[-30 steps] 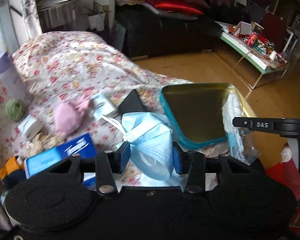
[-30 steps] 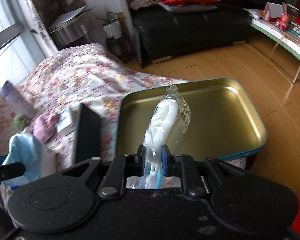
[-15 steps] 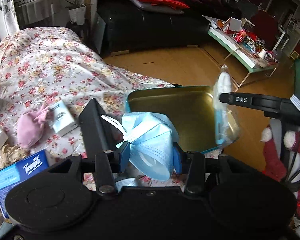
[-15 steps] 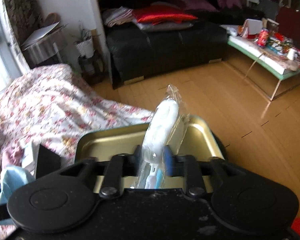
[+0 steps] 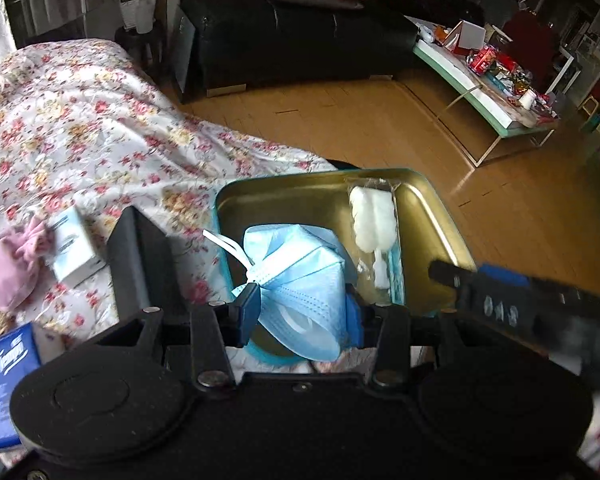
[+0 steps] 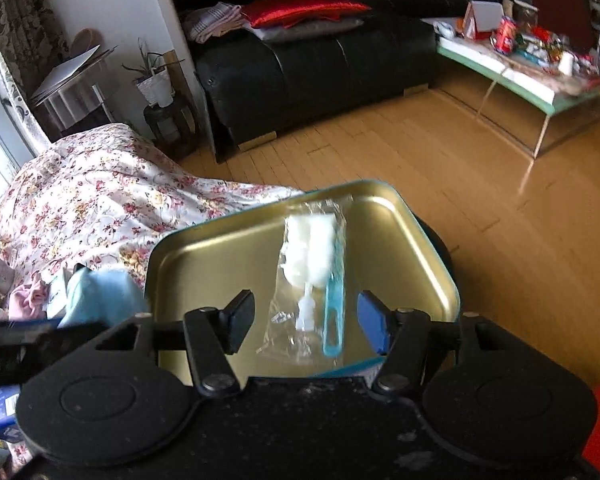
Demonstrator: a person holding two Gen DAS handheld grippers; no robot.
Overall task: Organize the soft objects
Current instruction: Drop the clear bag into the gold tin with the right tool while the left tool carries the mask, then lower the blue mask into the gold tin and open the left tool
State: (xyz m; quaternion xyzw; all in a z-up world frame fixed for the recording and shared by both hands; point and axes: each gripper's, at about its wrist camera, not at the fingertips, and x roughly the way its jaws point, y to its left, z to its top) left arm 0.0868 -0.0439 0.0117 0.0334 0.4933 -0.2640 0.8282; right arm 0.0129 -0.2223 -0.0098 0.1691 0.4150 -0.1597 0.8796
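A gold tin with a teal rim (image 5: 284, 196) sits at the edge of the flowered bedspread. My left gripper (image 5: 302, 312) is shut on a folded blue face mask (image 5: 300, 280), which it holds over the tin's near left part. A clear packet with a white sponge brush and a teal handle (image 6: 312, 264) lies inside the tin (image 6: 220, 264). My right gripper (image 6: 306, 316) stands open just above the packet's near end, and its pads do not touch it. The mask (image 6: 96, 296) shows at the left of the right wrist view.
On the bedspread (image 5: 80, 132) left of the tin lie a black slab (image 5: 140, 264), a white box (image 5: 74, 246), a pink pouch (image 5: 14, 264) and a blue tissue pack (image 5: 4, 392). Beyond are wooden floor, a black sofa (image 6: 312, 64) and a cluttered low table (image 6: 540, 80).
My right gripper has opened and let go of the sponge packet, which now lies flat in the tin. My left gripper has carried the mask rightwards to above the tin.
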